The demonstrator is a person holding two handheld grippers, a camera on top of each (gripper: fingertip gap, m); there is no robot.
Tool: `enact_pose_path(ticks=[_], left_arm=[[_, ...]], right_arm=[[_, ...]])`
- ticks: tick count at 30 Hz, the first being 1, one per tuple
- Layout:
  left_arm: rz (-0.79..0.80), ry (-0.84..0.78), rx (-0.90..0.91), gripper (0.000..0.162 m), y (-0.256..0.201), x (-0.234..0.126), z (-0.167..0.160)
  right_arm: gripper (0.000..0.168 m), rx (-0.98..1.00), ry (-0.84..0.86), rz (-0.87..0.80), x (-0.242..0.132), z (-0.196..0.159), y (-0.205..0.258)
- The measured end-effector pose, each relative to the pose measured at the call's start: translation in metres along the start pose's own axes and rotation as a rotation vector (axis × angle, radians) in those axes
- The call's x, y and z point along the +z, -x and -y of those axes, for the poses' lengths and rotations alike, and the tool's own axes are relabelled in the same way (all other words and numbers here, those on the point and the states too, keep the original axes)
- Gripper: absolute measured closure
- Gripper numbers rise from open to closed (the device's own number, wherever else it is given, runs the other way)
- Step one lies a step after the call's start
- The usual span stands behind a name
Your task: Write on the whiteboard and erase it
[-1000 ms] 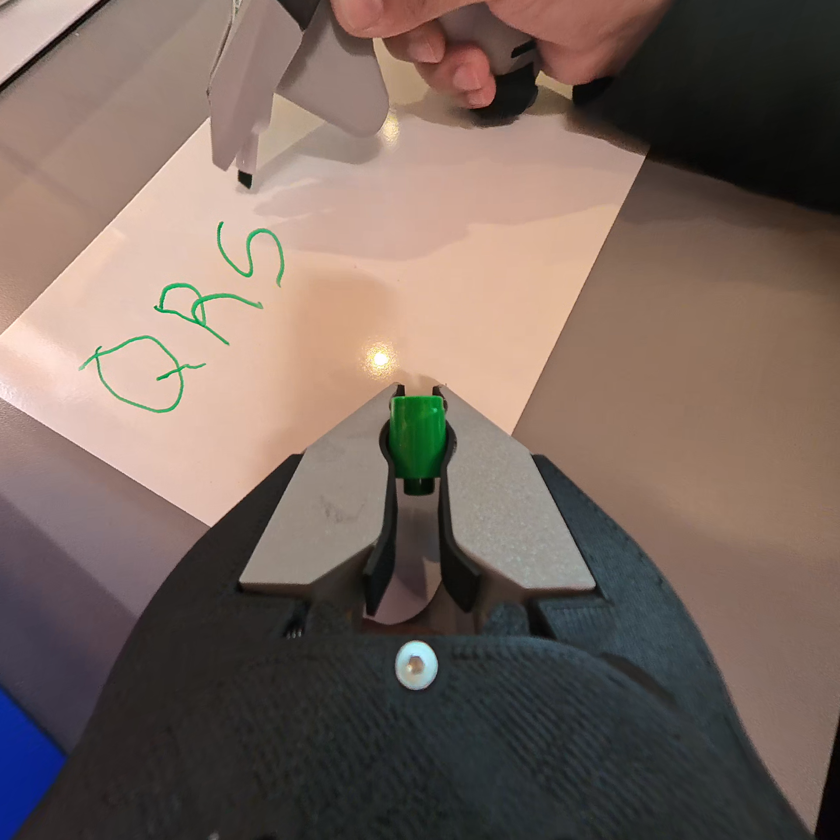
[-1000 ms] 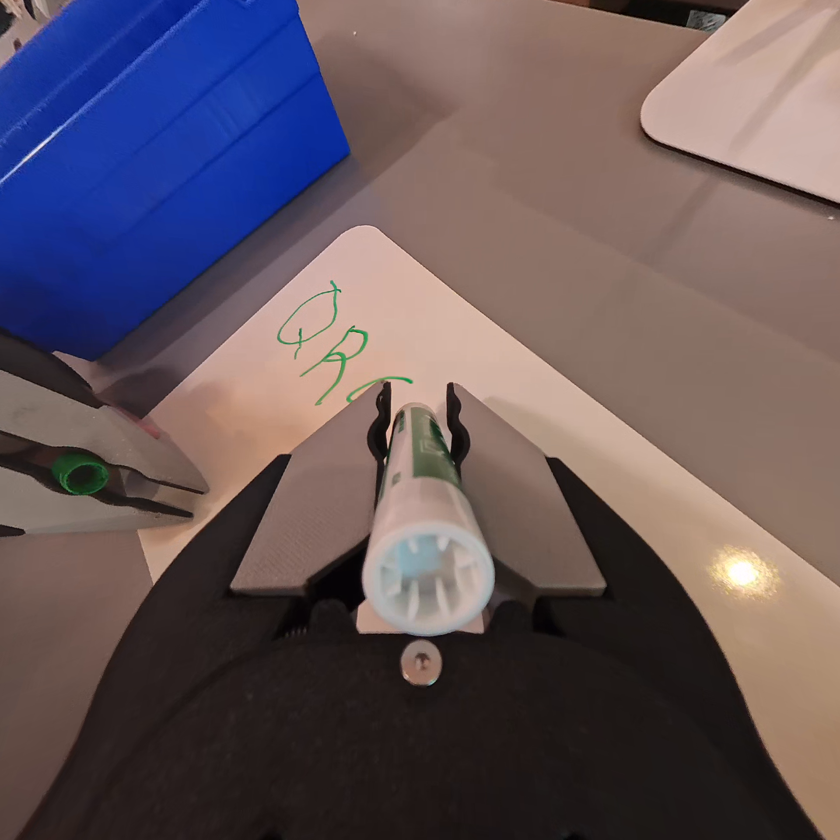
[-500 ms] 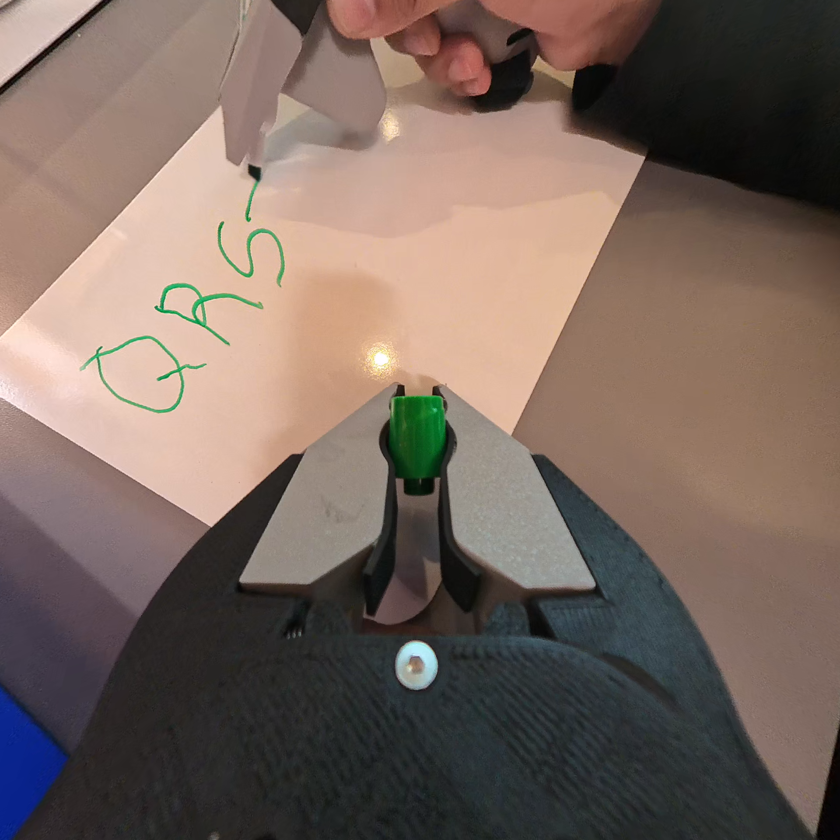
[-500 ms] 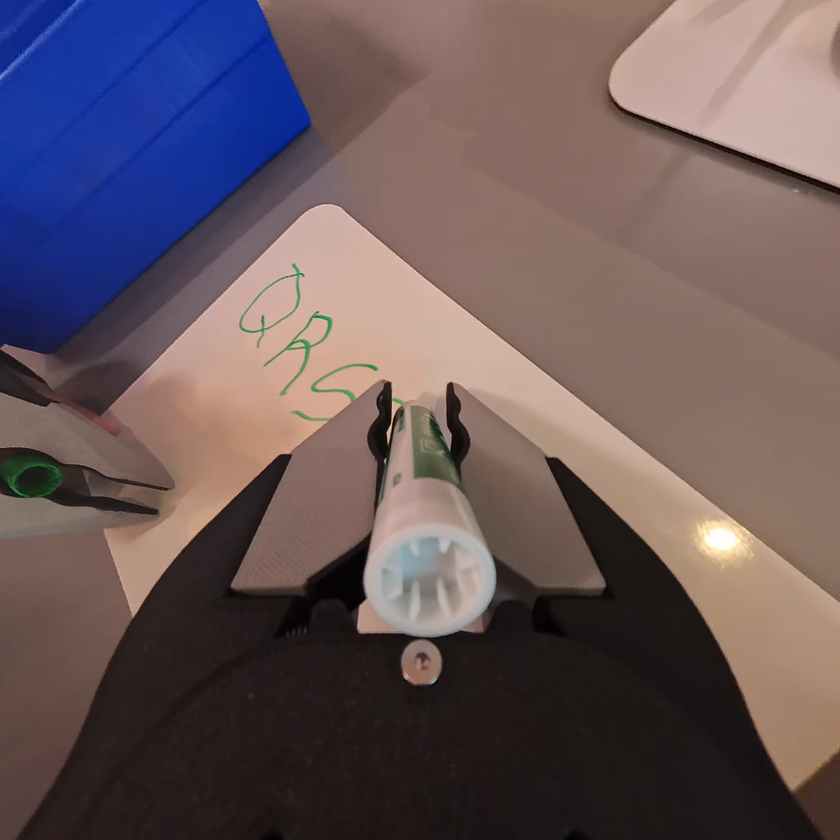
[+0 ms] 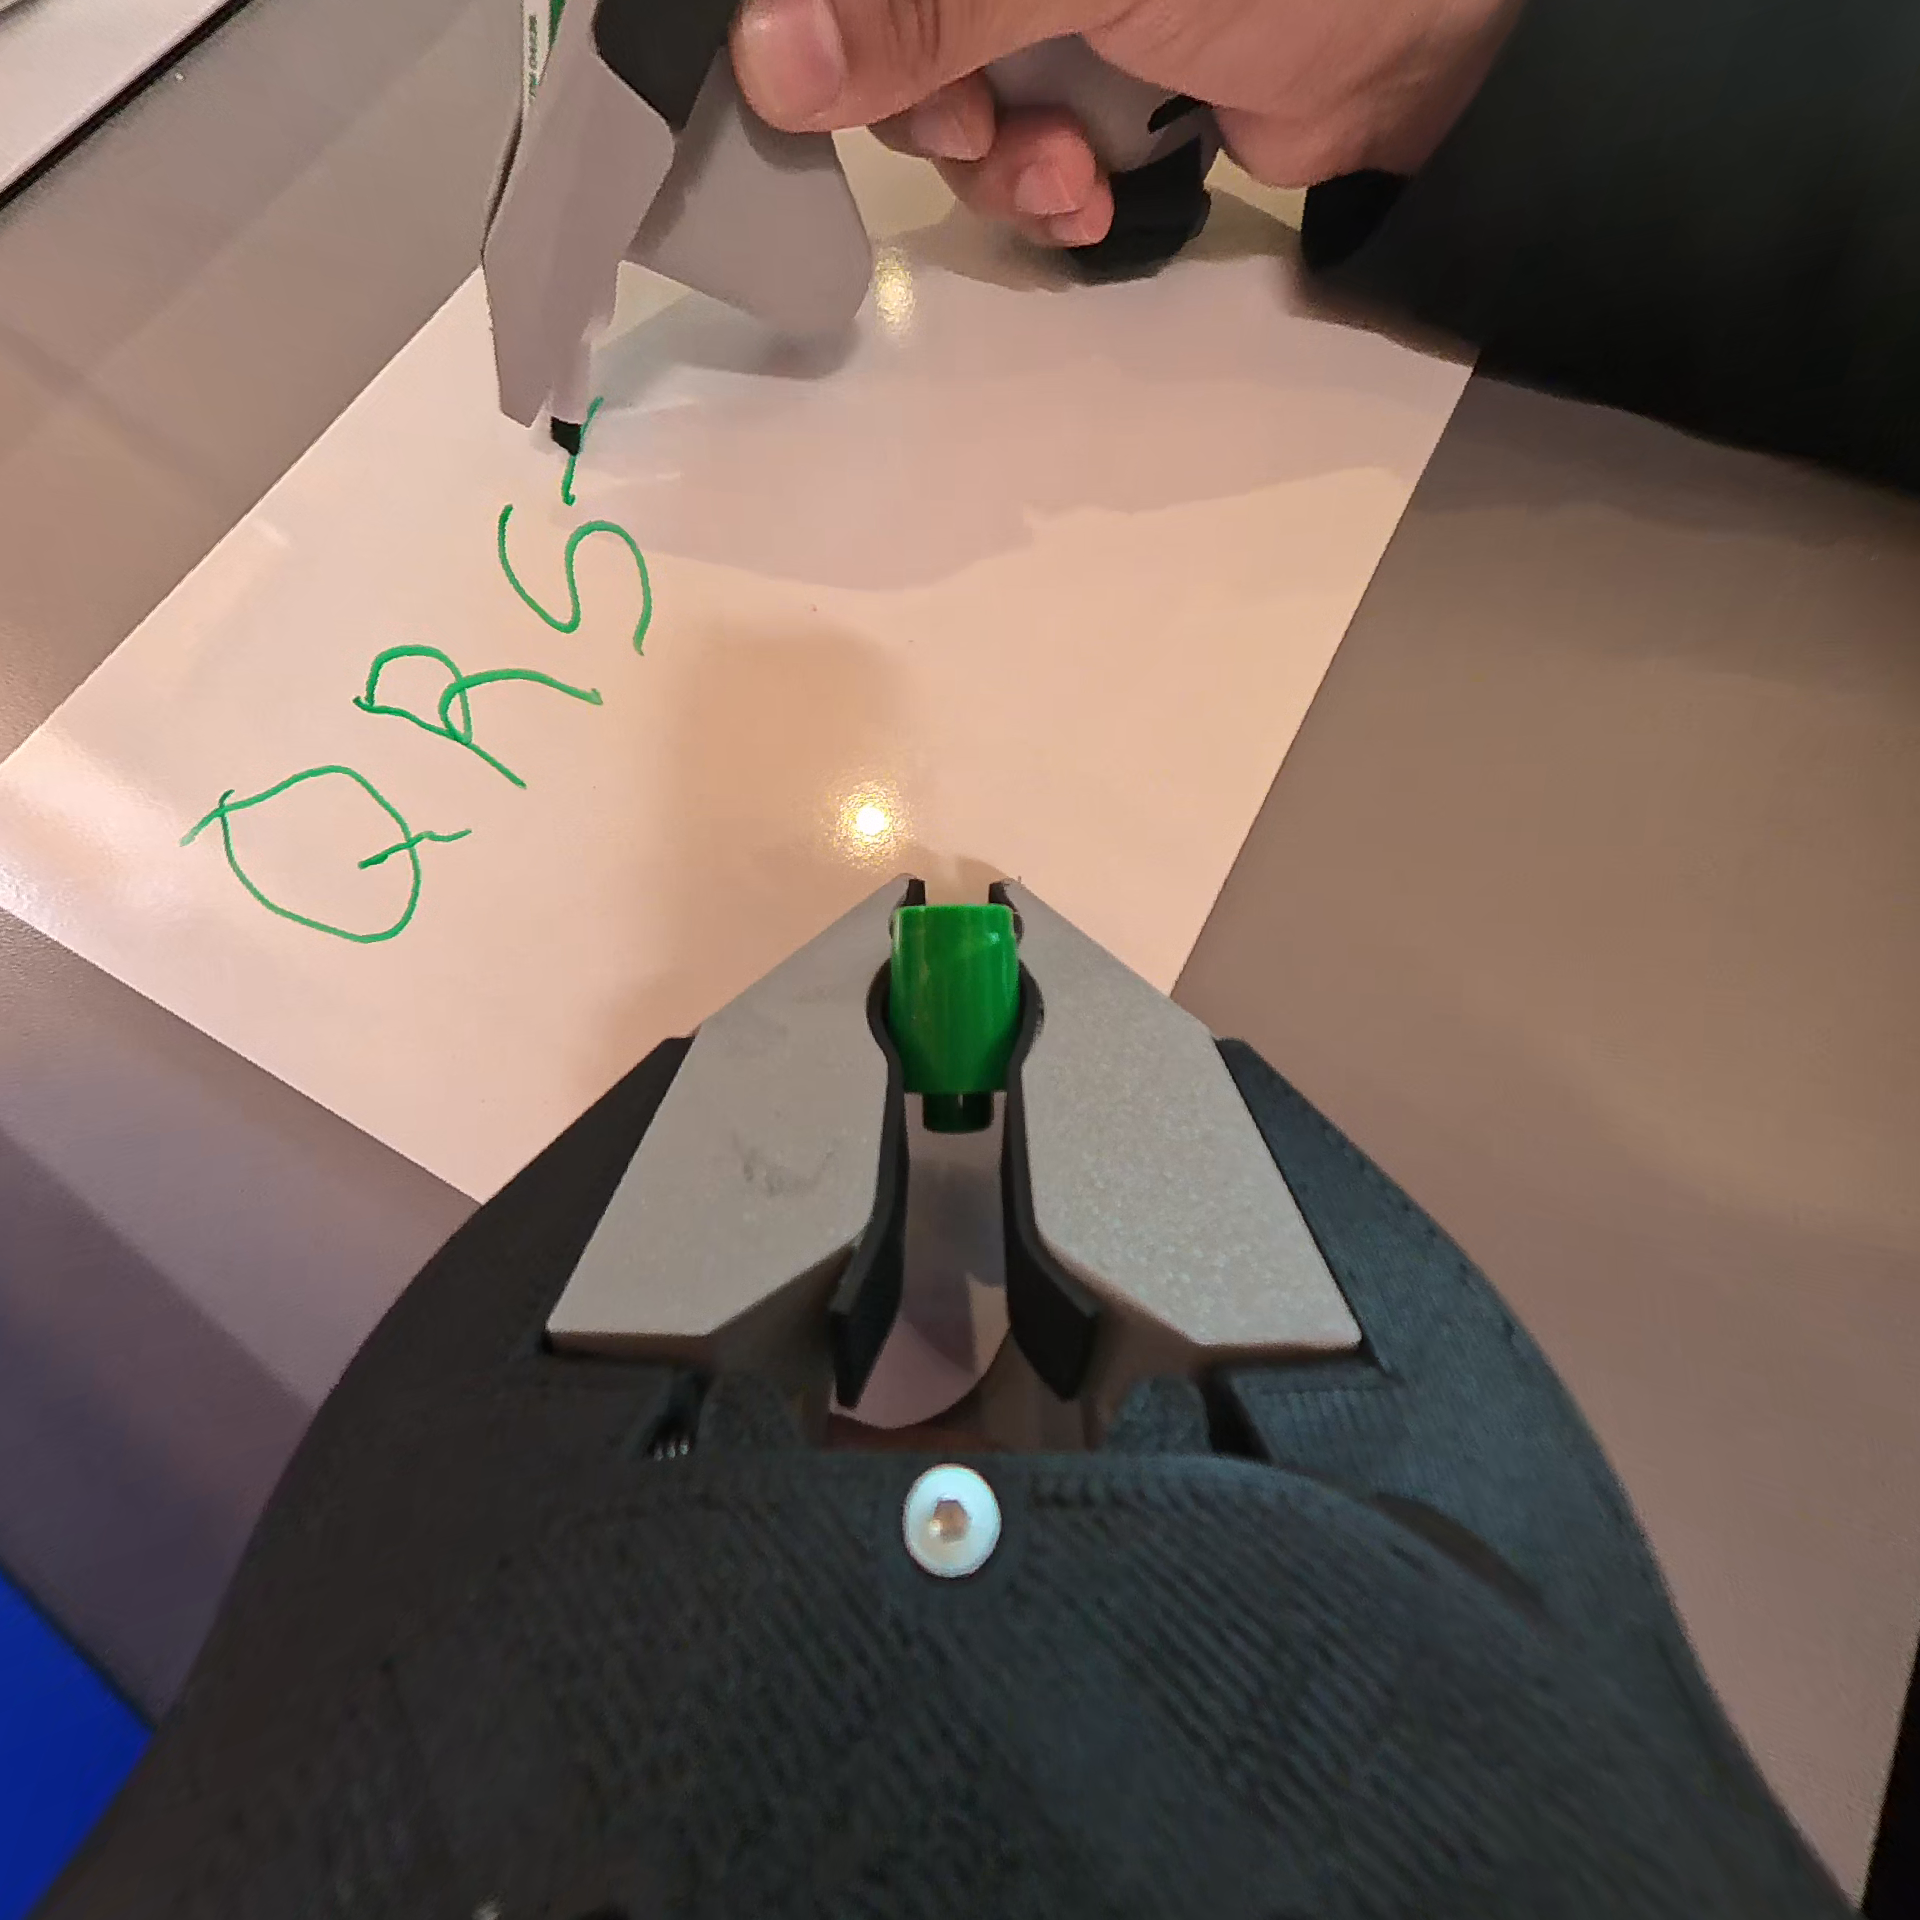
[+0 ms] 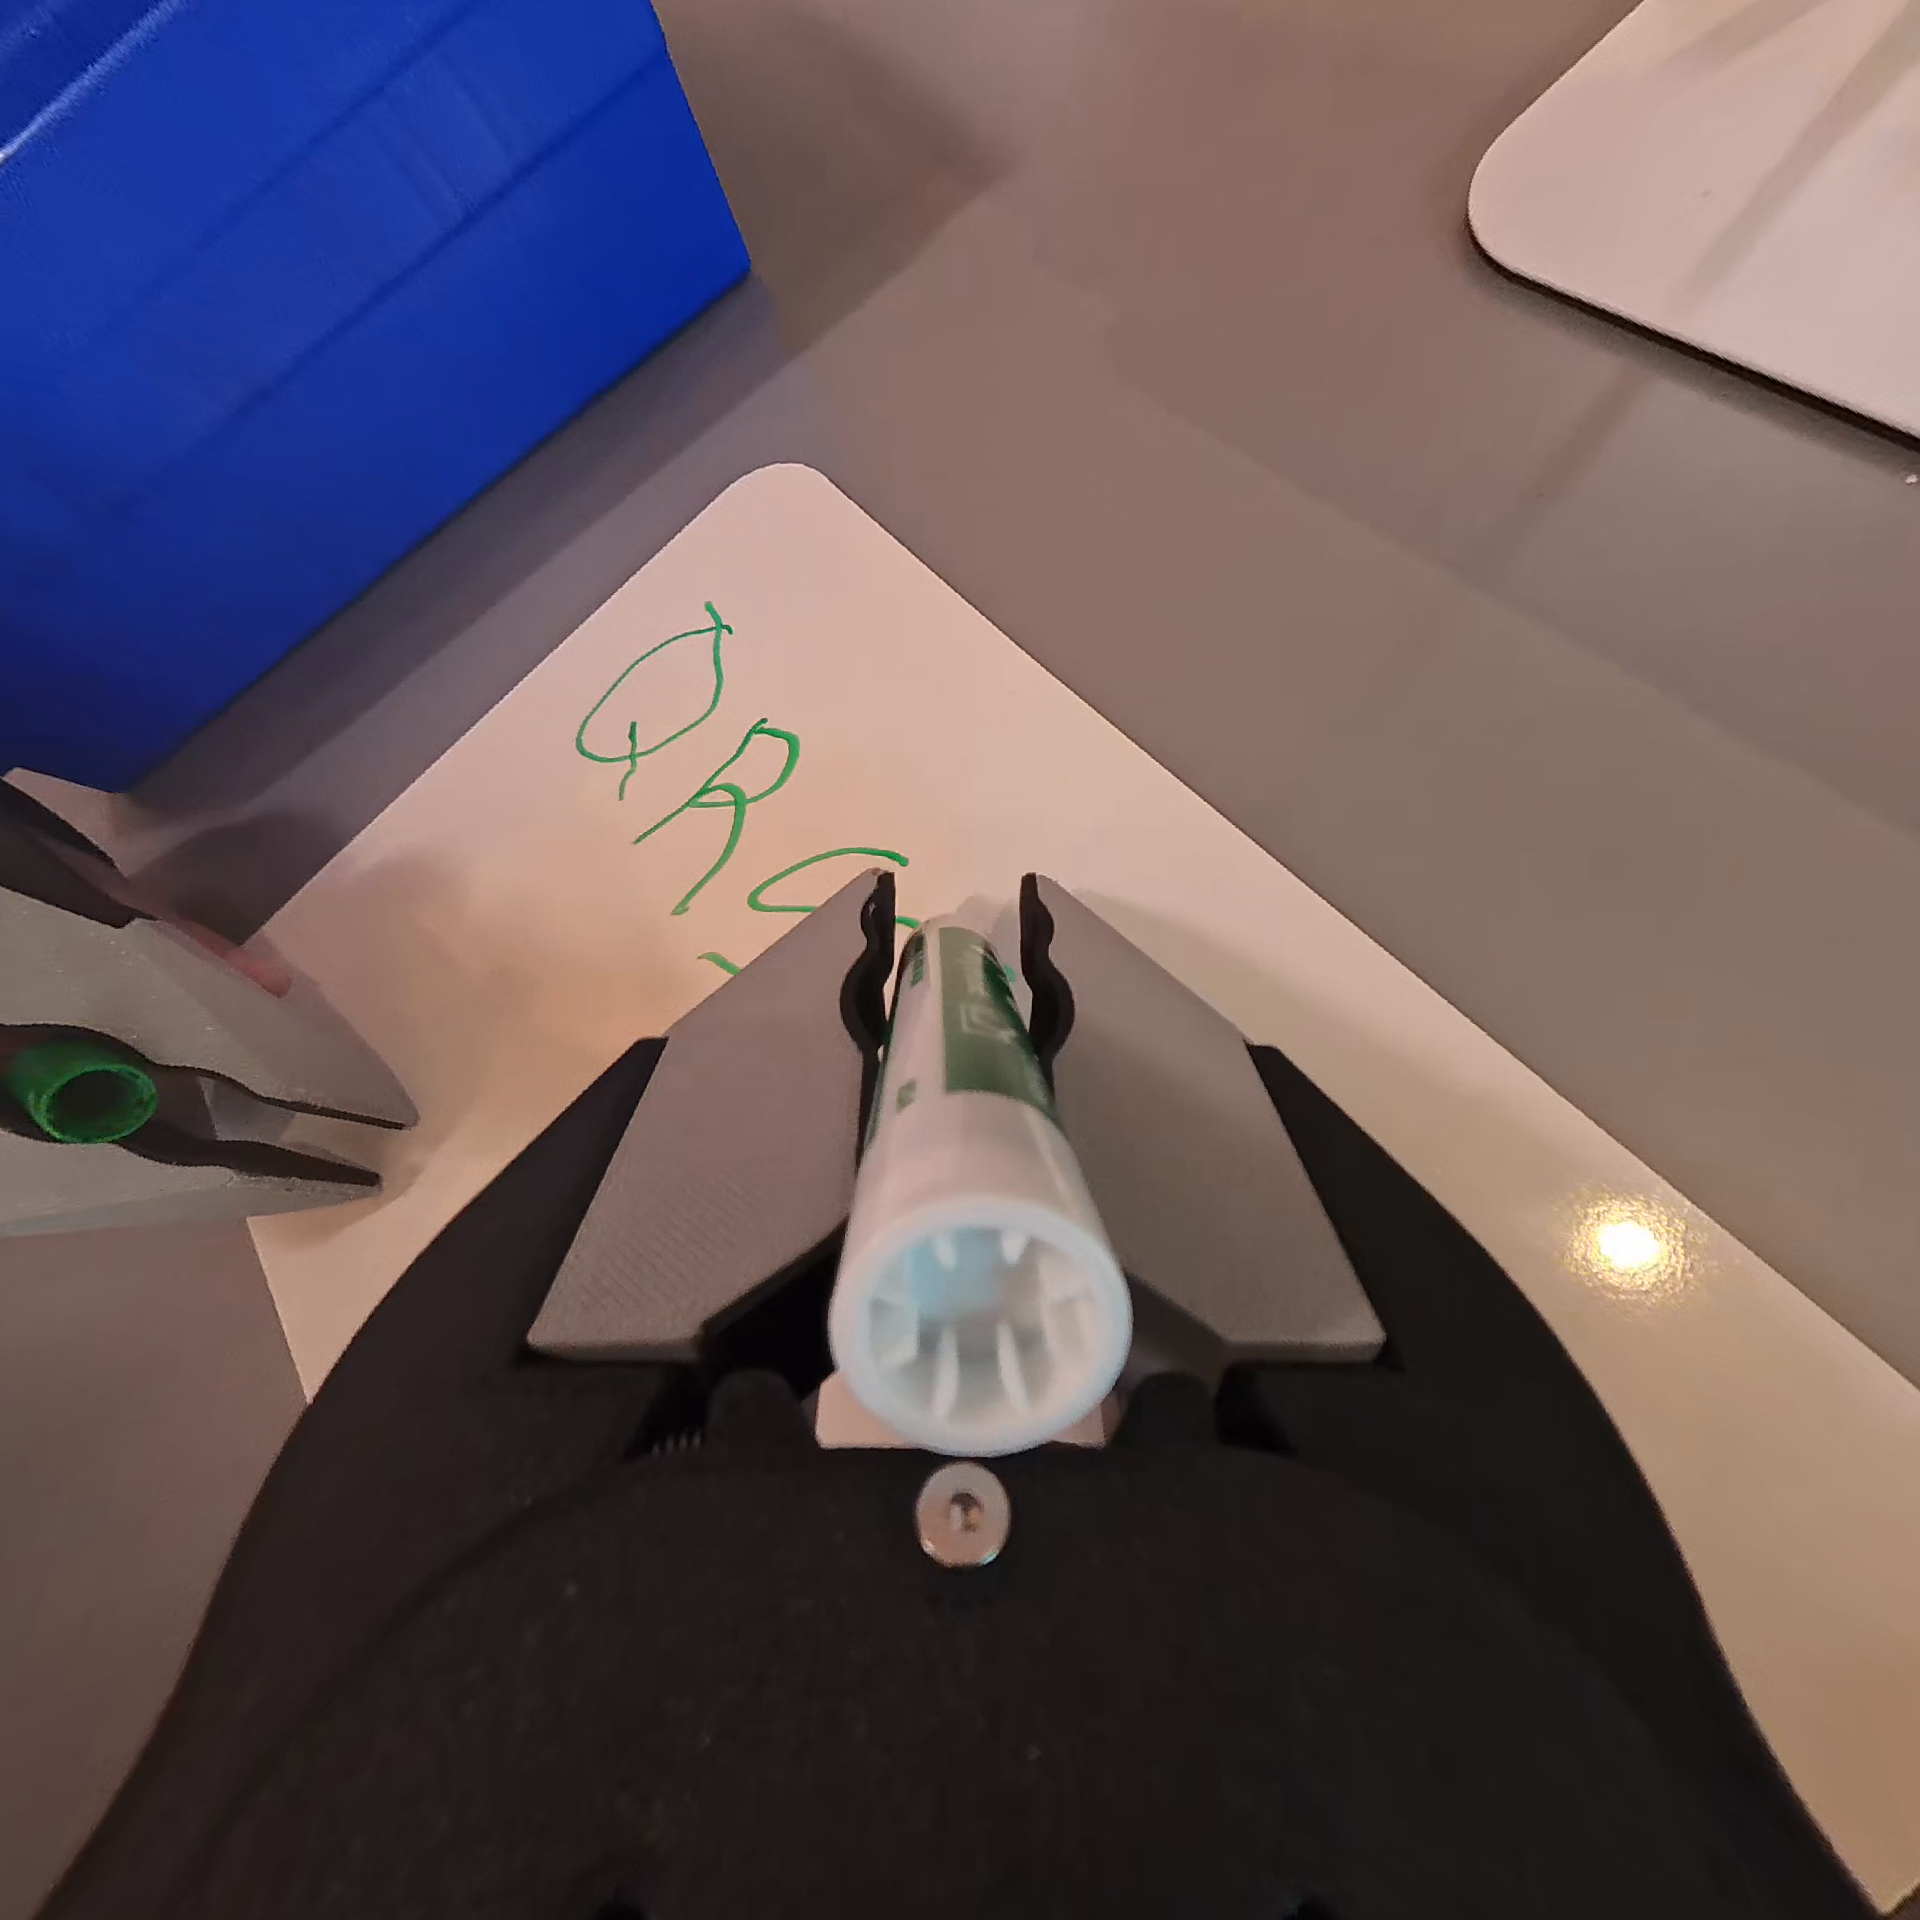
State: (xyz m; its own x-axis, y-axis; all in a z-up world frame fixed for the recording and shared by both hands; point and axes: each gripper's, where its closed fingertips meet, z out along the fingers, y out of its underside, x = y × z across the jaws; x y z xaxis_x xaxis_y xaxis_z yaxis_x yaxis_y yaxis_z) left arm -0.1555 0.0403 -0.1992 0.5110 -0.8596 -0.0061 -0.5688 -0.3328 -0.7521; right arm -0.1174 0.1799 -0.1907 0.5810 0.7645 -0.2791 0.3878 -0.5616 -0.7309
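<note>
We see a grey table (image 6: 1351,644) carrying everything, with a blue bin (image 6: 312,312) standing on it just past the far corner of the whiteboard (image 5: 935,623). The whiteboard is a thin white sheet lying flat on the table, and a second white board (image 6: 1745,229) lies well apart from it at the upper right of the right wrist view. Green handwriting (image 5: 436,717) runs in a slanted row across the whiteboard's left part. Our right gripper (image 6: 958,904), held by a hand (image 5: 1091,94) seen in the left wrist view, is clamped on a white marker (image 6: 966,1122) with a green label, its open rear end facing the camera. In the left wrist view the marker's dark tip (image 5: 566,431) sits on the whiteboard at the end of a fresh green stroke beyond the last letter. Our left gripper (image 5: 956,894) hovers over the whiteboard's near edge, squeezed around the green marker cap (image 5: 954,1003), which sits between the fingertips with its closed end toward the camera.
</note>
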Motion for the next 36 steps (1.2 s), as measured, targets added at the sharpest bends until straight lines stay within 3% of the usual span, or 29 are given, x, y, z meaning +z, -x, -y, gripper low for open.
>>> enact_pose_path(ticks=[17,23,36], left_arm=[[0.001,0.000,-0.001,0.152,0.000,0.000,0.000],[0.000,0.000,-0.005,0.152,0.000,0.000,0.000],[-0.002,0.000,-0.006,0.152,0.000,0.000,0.000]], right_arm=[[0.146,-0.018,0.023,0.006,-0.020,-0.026,0.024],[0.146,0.025,-0.083,-0.013,-0.031,-0.010,0.009],[0.146,-0.019,-0.041,0.014,-0.019,-0.008,-0.009]])
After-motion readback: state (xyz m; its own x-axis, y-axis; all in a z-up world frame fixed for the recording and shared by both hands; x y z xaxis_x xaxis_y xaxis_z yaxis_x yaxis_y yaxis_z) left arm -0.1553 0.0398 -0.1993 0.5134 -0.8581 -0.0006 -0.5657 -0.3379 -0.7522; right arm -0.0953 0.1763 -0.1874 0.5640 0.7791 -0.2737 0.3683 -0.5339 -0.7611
